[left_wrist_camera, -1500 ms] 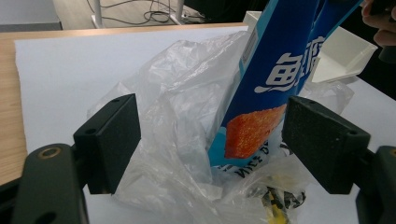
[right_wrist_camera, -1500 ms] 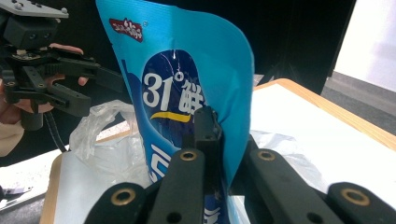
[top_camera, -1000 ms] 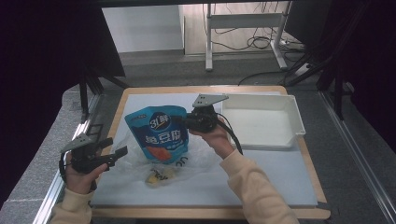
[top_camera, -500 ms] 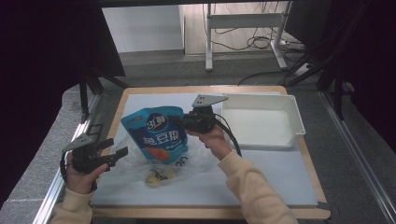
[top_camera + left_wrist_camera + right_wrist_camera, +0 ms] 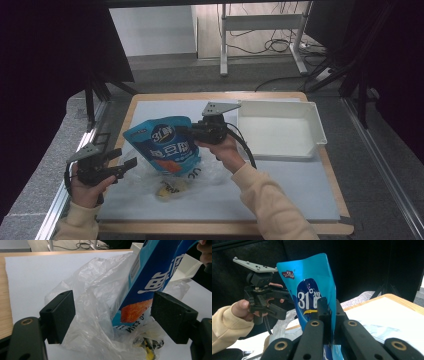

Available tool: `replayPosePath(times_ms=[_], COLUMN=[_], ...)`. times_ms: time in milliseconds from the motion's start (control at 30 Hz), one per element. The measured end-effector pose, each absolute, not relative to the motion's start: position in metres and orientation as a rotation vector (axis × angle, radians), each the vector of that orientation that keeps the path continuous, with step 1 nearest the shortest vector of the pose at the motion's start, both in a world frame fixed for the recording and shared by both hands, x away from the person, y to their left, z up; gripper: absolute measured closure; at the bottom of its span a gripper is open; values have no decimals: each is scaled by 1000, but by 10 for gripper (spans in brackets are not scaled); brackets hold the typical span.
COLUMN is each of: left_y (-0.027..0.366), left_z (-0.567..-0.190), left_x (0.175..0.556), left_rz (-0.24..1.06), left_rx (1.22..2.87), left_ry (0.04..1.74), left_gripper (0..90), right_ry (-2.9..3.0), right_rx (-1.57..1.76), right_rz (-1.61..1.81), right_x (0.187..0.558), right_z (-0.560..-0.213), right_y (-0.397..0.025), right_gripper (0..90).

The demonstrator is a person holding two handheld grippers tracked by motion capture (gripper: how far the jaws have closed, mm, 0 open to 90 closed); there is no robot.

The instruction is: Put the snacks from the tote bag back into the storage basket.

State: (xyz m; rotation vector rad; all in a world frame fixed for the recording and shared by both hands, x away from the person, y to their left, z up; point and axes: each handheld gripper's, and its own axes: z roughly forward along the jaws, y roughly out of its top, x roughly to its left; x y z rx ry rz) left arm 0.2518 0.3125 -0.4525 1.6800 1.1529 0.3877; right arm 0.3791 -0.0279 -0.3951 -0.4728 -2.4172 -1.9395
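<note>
Black and spread wide, the jaws of the left gripper (image 5: 122, 166) waited low at the table's left edge, aimed at the crumpled clear plastic bag (image 5: 150, 172) as if ready to pin or tug it. In the left gripper view that bag (image 5: 95, 312) billowed between the two pads, neither pad touching it, with something yellow (image 5: 150, 353) lying in its folds. Rising out of the plastic stood the blue pouch (image 5: 167, 147), tilted, its lower end down among the film near the middle of the white mat (image 5: 280, 185). The right gripper (image 5: 186, 132) was clamped on the pouch's edge; in the right gripper view its jaws pinched the blue foil (image 5: 317, 297) tightly, probably to lift it free of the wrapping. Further right, the white tray (image 5: 315, 125) sat empty, likely the pouch's destination.
</note>
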Motion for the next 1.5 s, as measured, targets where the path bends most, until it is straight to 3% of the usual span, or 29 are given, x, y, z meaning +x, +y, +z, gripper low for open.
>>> replayPosePath(times_ms=[767,1500], left_y=[313,312], left_z=[-453,-455], left_x=[252,253], left_rz=[388,388], left_rx=[1688,1687], left_ry=[1149,1159], left_gripper=[198,198], right_ry=[-2335,-2311], right_rx=[-450,-541], right_rz=[-2082,-2241], right_x=[367,371], right_z=[-351,-302], right_y=[-41,-100], right_gripper=[891,891])
